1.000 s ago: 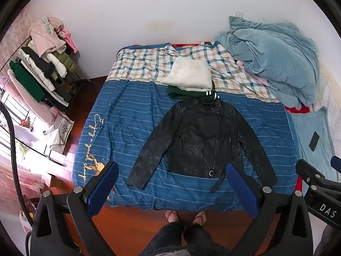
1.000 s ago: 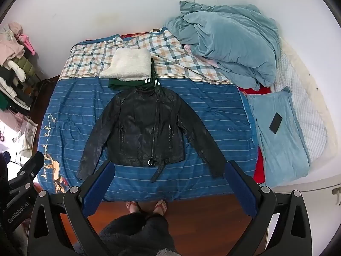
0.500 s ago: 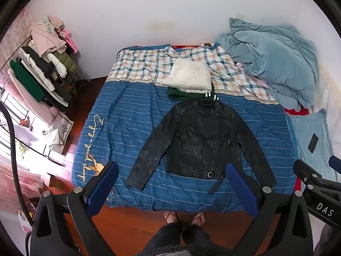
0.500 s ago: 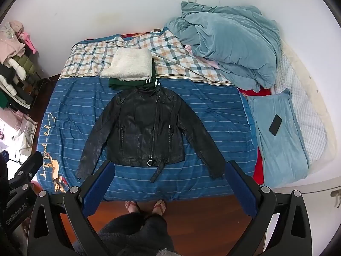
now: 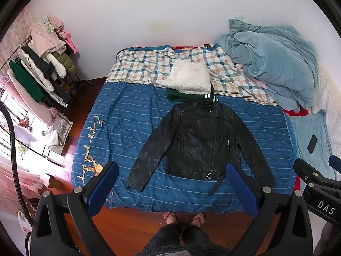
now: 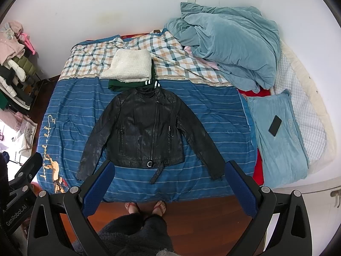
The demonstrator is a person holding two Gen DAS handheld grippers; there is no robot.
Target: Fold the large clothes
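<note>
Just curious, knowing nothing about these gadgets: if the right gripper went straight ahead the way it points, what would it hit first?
Probably the black leather jacket spread on the bed; the open right gripper points toward its hem, though depth is hard to judge.

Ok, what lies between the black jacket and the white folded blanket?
A folded dark green garment with white stripes, tucked under the white blanket and touching the jacket collar; clearest in the right wrist view.

Both wrist views look down from high at the bed's foot, well back, sharing the bed (image 5: pixel 132 115) and jacket (image 6: pixel 147 132).
</note>
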